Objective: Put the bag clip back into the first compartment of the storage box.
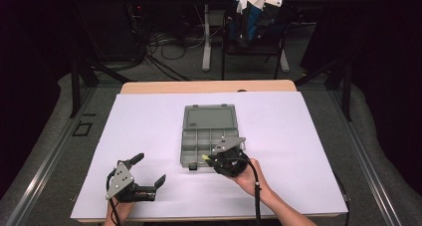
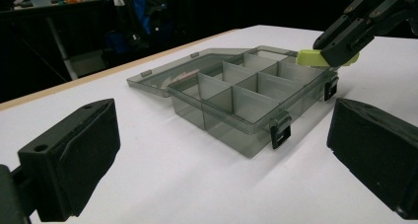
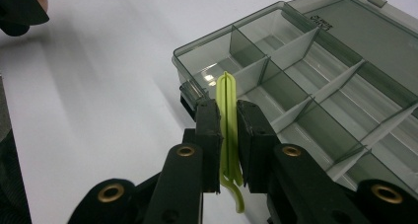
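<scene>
Right claw (image 3: 227, 135) clamping green clip (image 3: 227, 105), left claw (image 2: 217, 160) wide apart

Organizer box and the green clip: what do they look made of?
Organizer box: likely hard smoky translucent plastic, glossy; dividers and table show through its walls. Green clip: seemingly thin matte moulded plastic, opaque lime, pinched in the right gripper; rigidity unclear.

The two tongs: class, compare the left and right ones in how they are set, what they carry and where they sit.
The left tongs are spread wide and empty; the right tongs are closed on a green clip.
The left tongs sit over bare white table, apart from the box; the right tongs reach the box's near edge.
Both are black and hand-held.
</scene>
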`<state>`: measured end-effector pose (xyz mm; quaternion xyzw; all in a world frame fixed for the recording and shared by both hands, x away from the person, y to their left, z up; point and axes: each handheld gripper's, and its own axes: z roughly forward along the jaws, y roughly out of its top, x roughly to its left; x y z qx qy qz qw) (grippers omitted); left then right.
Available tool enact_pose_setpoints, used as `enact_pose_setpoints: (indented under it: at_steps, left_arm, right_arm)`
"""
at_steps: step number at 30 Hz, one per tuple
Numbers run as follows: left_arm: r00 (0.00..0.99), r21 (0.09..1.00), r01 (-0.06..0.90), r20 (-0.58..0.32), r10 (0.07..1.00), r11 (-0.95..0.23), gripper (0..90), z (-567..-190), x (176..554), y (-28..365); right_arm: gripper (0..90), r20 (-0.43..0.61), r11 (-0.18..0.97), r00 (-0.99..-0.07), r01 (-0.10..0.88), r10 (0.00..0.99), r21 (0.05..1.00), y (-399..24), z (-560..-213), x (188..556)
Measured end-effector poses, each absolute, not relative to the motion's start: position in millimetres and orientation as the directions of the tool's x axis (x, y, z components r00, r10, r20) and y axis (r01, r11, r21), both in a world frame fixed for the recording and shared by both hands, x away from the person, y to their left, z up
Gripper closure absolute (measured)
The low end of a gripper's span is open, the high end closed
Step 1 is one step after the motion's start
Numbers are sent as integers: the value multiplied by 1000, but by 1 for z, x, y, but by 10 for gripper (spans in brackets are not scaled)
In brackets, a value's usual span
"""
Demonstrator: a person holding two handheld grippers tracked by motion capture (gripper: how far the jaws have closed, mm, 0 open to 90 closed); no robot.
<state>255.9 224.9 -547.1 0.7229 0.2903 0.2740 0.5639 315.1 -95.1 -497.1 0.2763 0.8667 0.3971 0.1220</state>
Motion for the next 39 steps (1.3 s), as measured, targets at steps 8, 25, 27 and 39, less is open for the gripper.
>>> enact_pose_setpoints:
  at_steps: [8, 25, 27, 39]
  left_arm:
    - [683, 974, 110, 70, 727, -197, 0, -547, 256, 224]
    - [683, 974, 107, 75, 726, -201, 0, -547, 256, 224]
    - [683, 973, 107, 75, 726, -202, 0, -547, 256, 225]
    - [682, 974, 109, 73, 728, -199, 0, -547, 256, 225]
  right_arm:
    - [810, 6, 528, -817, 378, 577, 761, -93, -495, 321]
    - [810, -9, 527, -814, 367, 581, 767, -89, -488, 335]
    - [810, -13, 531, -816, 365, 579, 765, -87, -487, 338]
    - [809, -24, 544, -814, 365, 580, 756, -81, -488, 347]
